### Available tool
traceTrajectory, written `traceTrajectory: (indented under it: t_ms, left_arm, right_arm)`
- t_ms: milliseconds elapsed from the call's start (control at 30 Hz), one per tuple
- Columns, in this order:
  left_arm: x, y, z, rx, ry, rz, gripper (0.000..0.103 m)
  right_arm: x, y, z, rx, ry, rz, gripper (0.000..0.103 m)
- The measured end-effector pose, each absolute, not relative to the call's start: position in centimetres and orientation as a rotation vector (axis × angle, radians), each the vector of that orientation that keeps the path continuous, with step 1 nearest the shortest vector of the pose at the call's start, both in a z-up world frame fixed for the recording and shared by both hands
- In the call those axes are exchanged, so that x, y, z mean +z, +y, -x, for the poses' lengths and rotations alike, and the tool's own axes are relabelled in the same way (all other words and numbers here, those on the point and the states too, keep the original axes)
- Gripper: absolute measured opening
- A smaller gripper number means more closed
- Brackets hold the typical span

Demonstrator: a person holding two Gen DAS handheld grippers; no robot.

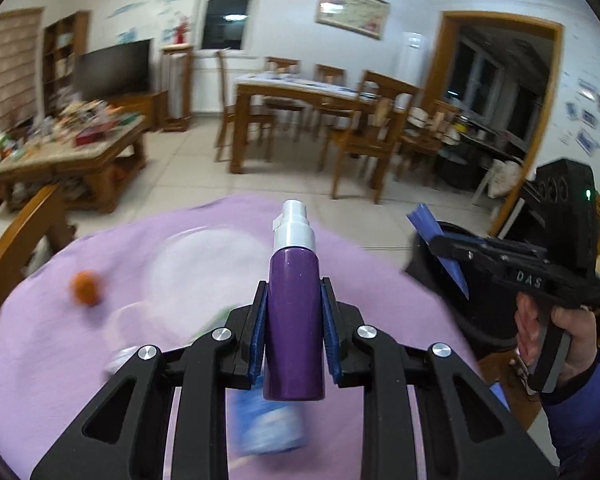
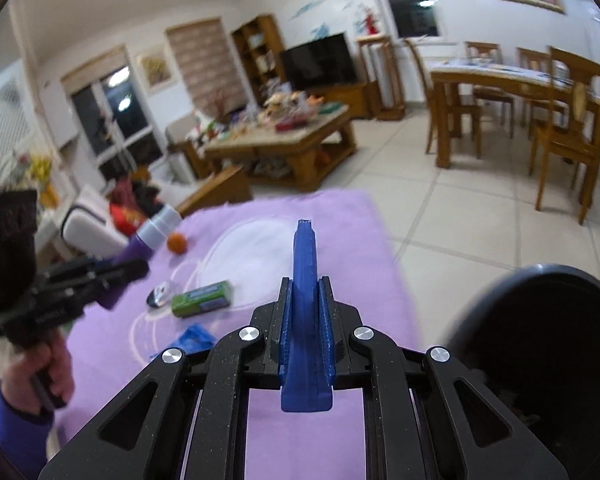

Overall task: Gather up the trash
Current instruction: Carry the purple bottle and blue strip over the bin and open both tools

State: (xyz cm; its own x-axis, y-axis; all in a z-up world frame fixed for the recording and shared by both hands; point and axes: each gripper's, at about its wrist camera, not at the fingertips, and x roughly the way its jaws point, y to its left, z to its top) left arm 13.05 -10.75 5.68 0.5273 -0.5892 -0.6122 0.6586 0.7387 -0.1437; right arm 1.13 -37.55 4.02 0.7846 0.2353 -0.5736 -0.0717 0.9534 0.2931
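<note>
Holding a purple spray bottle (image 1: 295,320), the left hand-held gripper (image 1: 294,312) clamps its body above the lilac tabletop (image 2: 340,240). Right hand-held gripper (image 2: 306,320) pinches a blue plastic piece (image 2: 305,300). Black bin (image 2: 540,340) at three o'clock. Orange (image 2: 176,243), green packet (image 2: 202,298) at ten o'clock.

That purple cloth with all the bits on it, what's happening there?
A person is clearing trash off the purple cloth with a hand-held gripper in each hand. The left gripper is shut on a purple spray bottle, the right gripper on a flat blue piece, both lifted near a dark bin. An orange, a green packet and a blue wrapper lie on the cloth.
</note>
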Motion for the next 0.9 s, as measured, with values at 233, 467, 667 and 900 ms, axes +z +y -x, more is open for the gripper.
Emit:
traceTrajectory:
  t_ms: [233,467,667,900]
  left_arm:
    - [5.5,-21.9,-8.0,-0.896,0.637,-0.174,0.024]
    - [3.9,-30.3,-4.0,-0.981,0.623,-0.275,0.024]
    - [2.0,-33.8,-2.4,-1.018,0.646,-0.340,0.024]
    - [0.6,-34.8,-2.3,-1.021,0.672,-0.369,0.024]
  right_arm:
    - [4.3,-48.5,6.5,0.012,0.600,-0.335,0.014]
    - [0.9,-56.1,11.8,-0.078,0.622,-0.420,0.014]
    - [-1.7,-58.7,13.3,-0.090,0.637,-0.458,0.014]
    - [-3.3,-60.1,12.5,-0.098,0.656,-0.494,0.014]
